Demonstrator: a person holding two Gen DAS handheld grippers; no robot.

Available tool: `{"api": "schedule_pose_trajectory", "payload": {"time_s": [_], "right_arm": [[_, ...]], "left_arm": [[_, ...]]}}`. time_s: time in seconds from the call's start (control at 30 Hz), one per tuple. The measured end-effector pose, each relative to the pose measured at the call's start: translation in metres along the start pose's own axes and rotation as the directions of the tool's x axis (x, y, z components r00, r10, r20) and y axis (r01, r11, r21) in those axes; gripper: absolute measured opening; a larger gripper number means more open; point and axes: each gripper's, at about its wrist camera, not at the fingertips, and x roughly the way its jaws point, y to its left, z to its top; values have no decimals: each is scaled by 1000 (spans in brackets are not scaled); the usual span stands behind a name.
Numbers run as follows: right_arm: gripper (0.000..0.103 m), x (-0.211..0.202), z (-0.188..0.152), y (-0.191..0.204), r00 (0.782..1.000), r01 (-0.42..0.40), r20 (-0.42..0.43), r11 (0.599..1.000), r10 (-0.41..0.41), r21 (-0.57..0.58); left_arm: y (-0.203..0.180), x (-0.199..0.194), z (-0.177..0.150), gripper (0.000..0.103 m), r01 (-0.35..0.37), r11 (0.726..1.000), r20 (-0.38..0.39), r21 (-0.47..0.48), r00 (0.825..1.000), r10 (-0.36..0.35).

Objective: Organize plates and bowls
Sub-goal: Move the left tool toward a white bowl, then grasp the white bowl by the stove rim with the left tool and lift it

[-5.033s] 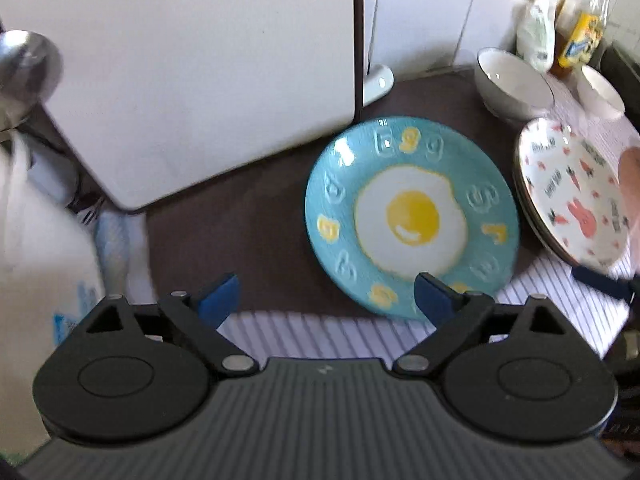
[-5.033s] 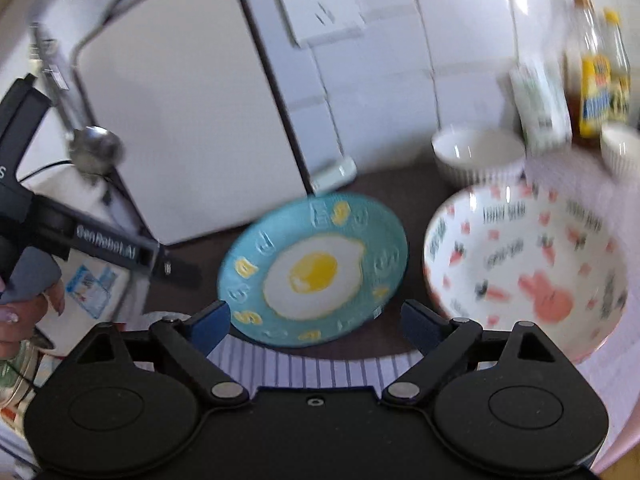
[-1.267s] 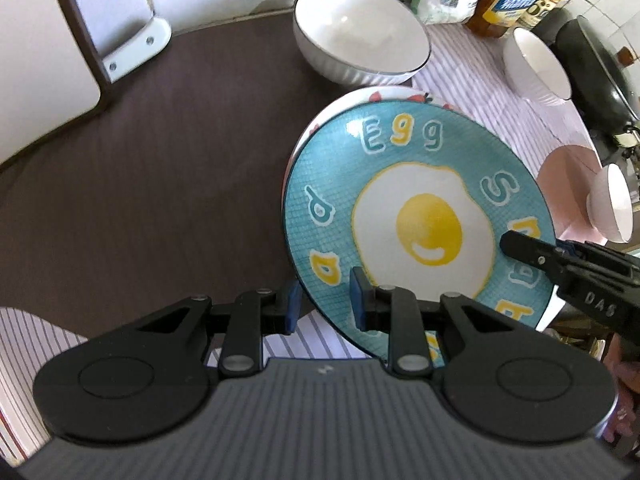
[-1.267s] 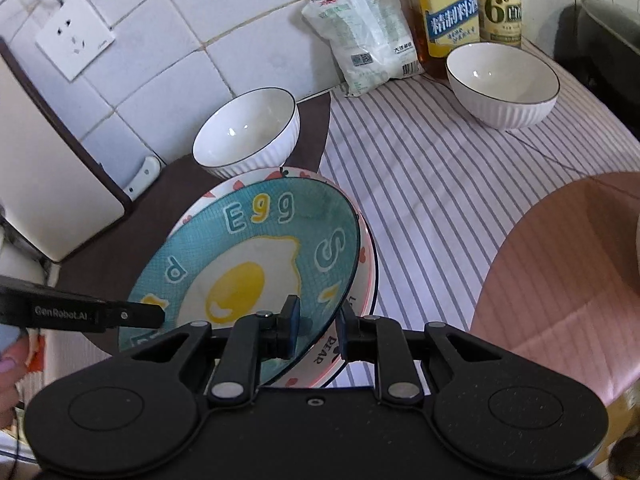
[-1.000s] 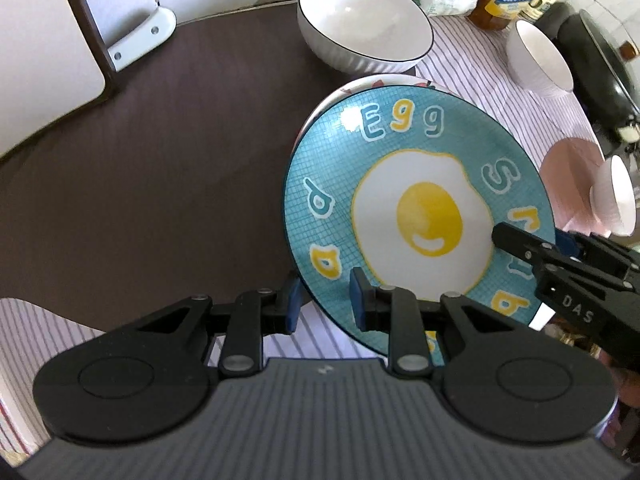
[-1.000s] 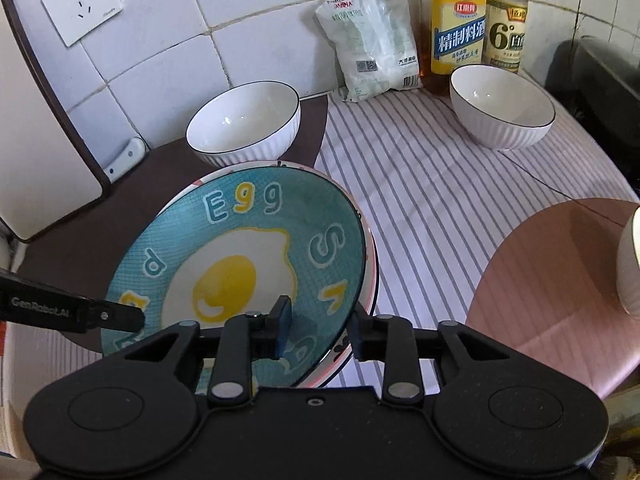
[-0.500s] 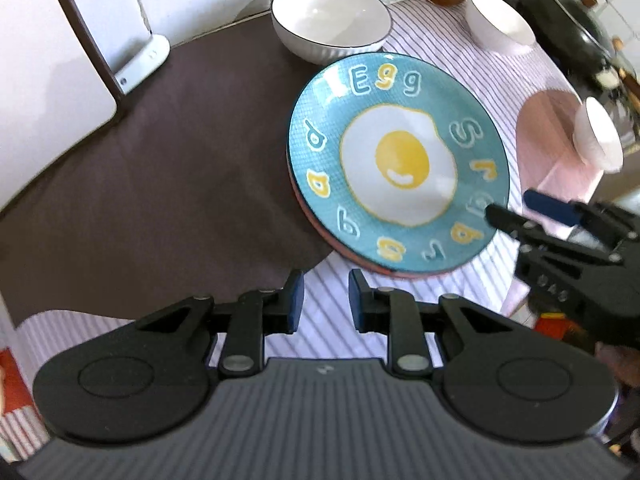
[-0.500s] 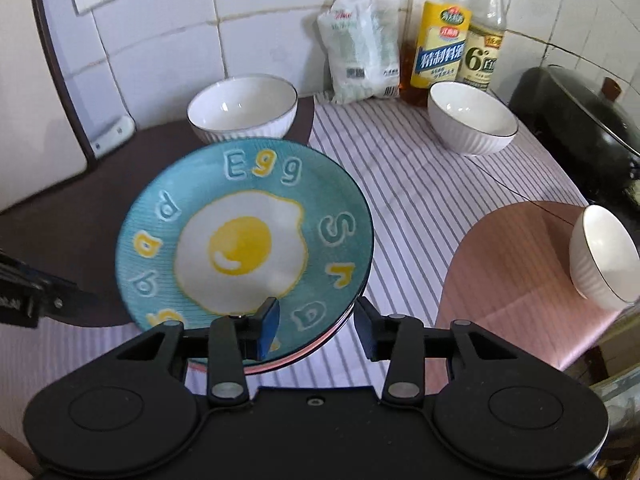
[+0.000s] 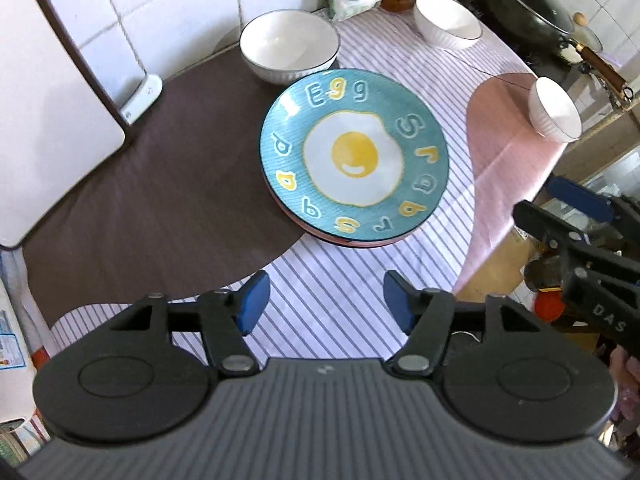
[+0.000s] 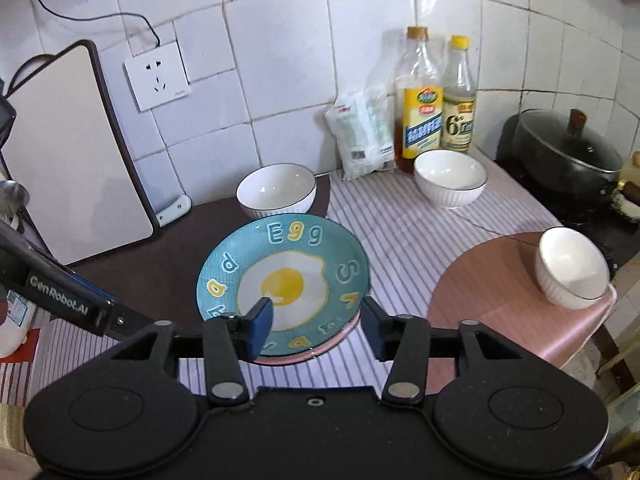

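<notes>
In the left wrist view the left gripper (image 9: 324, 300) jaws are opening, empty, near the egg plate (image 9: 354, 156) hiding all but a pink rim beneath; in the right wrist view the right gripper (image 10: 316, 328) jaws are opening, empty, partly covering that plate's near edge on the table (image 10: 404, 236).

Home kitchen: wall of white glazed tiles (image 10: 280, 60) with a wall socket (image 10: 158, 76) and a cable running up from it. Bench (image 10: 400, 236) laid with striped cloth and round mats, carrying an egg-pattern plate (image 10: 284, 280), three white bowls (image 10: 276, 190) (image 10: 450, 176) (image 10: 572, 272), two bottles of cooking liquid (image 10: 420, 108) (image 10: 460, 100) and a white packet (image 10: 362, 132). At the right a lidded black pot (image 10: 568, 148) sits on a dark cooker; at the left a white board (image 10: 68, 152) leans upright against the wall.
</notes>
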Motion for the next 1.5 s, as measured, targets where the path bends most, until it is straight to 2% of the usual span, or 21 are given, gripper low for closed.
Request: {"api": "schedule_pose_trajectory", "payload": {"time_s": [0.07,0.17,0.27,0.37,0.53,0.63,0.73,0.77,1.0,1.1,1.17,1.23,1.4,1.5], "right_arm": [[60,-10,1,-6,1000,7,5,1000,-7,-9],[61,-23,2,-17,1000,-3,2,1000,3,-19],[64,-35,4,-29,1000,8,14,999,-7,-38],[67,-46,10,-47,1000,-25,14,998,26,-59],[74,-56,18,-82,998,-43,31,983,50,-178],[76,-56,22,-112,996,-66,38,975,75,-210],[95,-51,23,-144,993,-83,60,966,100,-243],[95,-50,22,-152,992,-79,76,963,102,-256],[96,-12,-1,-220,993,-49,86,942,82,-332],[97,12,-11,-248,996,-24,76,946,51,-324],[97,25,-18,-263,998,-13,59,946,34,-323],[97,38,-28,-281,999,-38,23,934,49,-354],[97,72,-44,-314,998,-58,8,953,64,-299],[97,94,-54,-327,996,-53,60,972,68,-229]], "left_arm": [[-9,-7,-1,67,-27,999,19,31,999,26],[-22,-18,-1,79,-61,997,71,42,996,58],[-42,-24,3,83,-110,990,112,83,989,100],[-61,-25,9,94,-137,986,129,91,984,125],[-101,-19,27,94,-134,989,128,59,984,126],[-126,-11,40,98,-136,991,121,13,984,133],[-150,-3,52,100,-133,991,125,-10,983,133],[-157,1,56,100,-138,990,121,-23,983,140],[-198,40,79,101,-148,979,107,-143,981,164],[-208,50,90,100,-120,961,101,-249,984,149],[-219,55,97,100,-83,962,118,-261,986,117],[-230,60,104,100,-49,961,148,-273,985,92],[-263,88,126,97,-9,973,187,-230,981,53],[-293,110,135,97,7,994,236,-114,972,20]]}}
